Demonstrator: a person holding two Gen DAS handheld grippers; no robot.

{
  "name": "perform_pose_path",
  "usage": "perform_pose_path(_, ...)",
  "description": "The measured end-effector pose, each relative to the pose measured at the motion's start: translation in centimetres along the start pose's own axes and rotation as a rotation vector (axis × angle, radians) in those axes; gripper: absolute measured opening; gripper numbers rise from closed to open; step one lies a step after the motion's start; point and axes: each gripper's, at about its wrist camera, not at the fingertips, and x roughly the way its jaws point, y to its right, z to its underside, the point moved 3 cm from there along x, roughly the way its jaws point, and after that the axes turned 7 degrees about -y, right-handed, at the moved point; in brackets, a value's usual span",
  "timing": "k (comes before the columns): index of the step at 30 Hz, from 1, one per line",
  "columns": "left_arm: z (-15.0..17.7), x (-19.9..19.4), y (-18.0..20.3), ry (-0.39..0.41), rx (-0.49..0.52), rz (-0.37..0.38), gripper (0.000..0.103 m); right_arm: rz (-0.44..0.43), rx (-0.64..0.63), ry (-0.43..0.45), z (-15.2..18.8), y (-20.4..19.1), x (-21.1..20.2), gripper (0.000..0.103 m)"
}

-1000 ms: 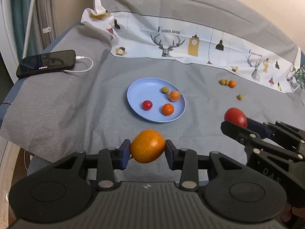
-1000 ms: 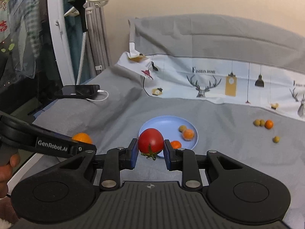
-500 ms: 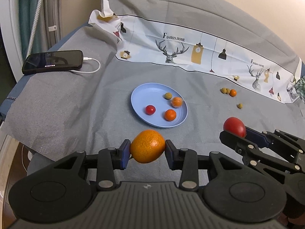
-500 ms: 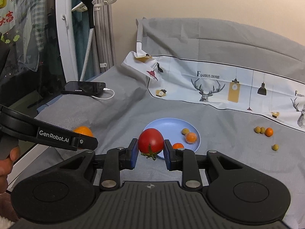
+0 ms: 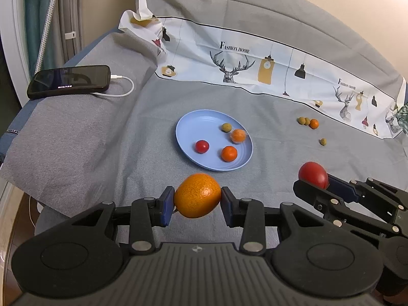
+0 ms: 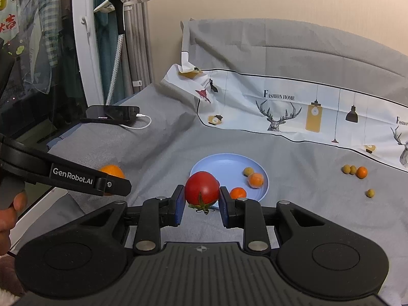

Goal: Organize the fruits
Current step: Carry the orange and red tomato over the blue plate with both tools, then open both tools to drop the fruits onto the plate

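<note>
Little changed since a second ago: left gripper still clenched on orange, right gripper on tomato, both near plate, unreleased.

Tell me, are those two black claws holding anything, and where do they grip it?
Yes. The left gripper pinches a round orange mandarin across its sides. The right gripper clamps a red tomato across its sides, stem downward.

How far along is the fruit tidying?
Partway. Four small fruits already sit on the blue plate. The left gripper grips an orange and the right gripper a tomato. Four small fruits remain on the cloth.
</note>
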Motion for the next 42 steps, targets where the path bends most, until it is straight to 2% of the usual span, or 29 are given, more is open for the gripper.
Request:
perform_pose_path(10, -1.3, 1.5, -0.4, -0.019, -0.023, -0.004, 0.043, 0.007, 0.013, -0.025, -0.3, 0.6, 1.4, 0.029)
perform_pose_path(21, -5.3, 4.9, 0.1, -0.032, -0.002, -0.017, 0.043, 0.021, 0.044, -0.052, -1.6, 2.1, 4.8, 0.029)
perform_pose_path(33, -11.0, 12.5, -0.2, -0.068, -0.006, -0.017, 0.043, 0.025, 0.07, -0.12, -3.1, 4.6, 12.2, 0.029)
perform_pose_path(42, -13.7, 19.9, 0.7, -0.14, 0.036, -0.023, 0.043, 0.055, 0.072, -0.186, -3.0, 7.4, 19.3, 0.029)
